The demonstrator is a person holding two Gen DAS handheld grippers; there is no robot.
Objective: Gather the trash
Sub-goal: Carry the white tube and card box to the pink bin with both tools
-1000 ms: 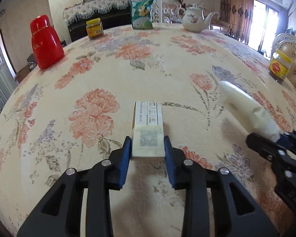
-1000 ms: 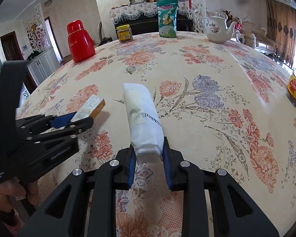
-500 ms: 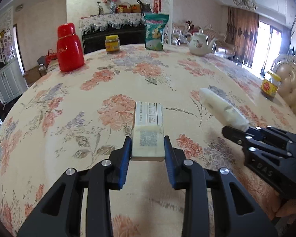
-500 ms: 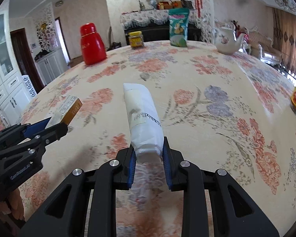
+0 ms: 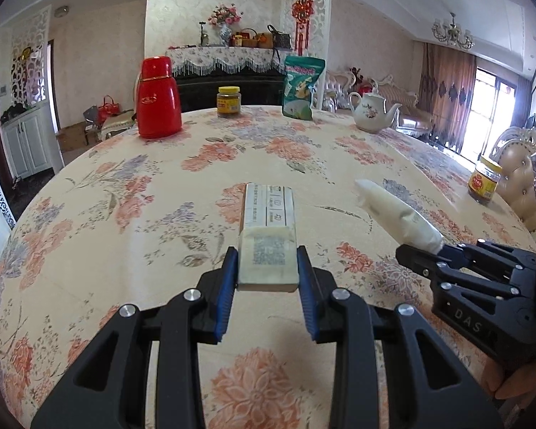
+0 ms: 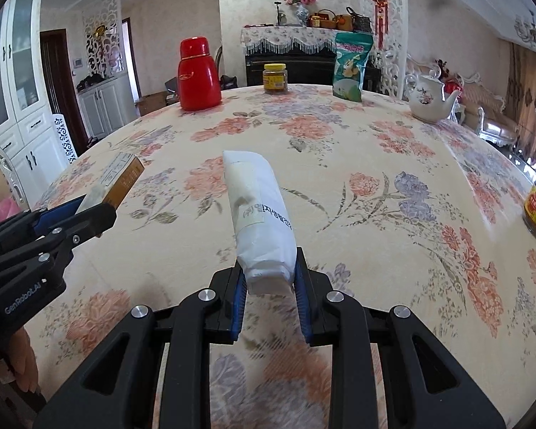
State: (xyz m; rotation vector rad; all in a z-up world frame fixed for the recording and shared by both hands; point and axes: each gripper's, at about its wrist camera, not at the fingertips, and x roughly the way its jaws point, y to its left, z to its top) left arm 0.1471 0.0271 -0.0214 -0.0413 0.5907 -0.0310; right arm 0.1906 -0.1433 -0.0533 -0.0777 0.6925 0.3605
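My left gripper [image 5: 268, 268] is shut on a small cream cardboard box [image 5: 268, 236] with printed text and holds it above the floral tablecloth. The box also shows in the right wrist view [image 6: 119, 180], at the left. My right gripper [image 6: 268, 279] is shut on a white rolled paper packet [image 6: 257, 214] with printed lettering, held above the table. The packet also shows in the left wrist view [image 5: 396, 214], at the right. The two grippers are side by side, near the table's front edge.
At the far side of the round table [image 5: 160, 196] stand a red thermos [image 5: 158, 97], a yellow-lidded jar [image 5: 228, 102], a green snack bag [image 5: 302, 87] and a white teapot [image 5: 371, 112]. Another jar [image 5: 484, 184] stands at the right edge by a chair.
Both grippers have risen and pulled back toward the near edge with their loads. More of the room beyond the table has come into view.
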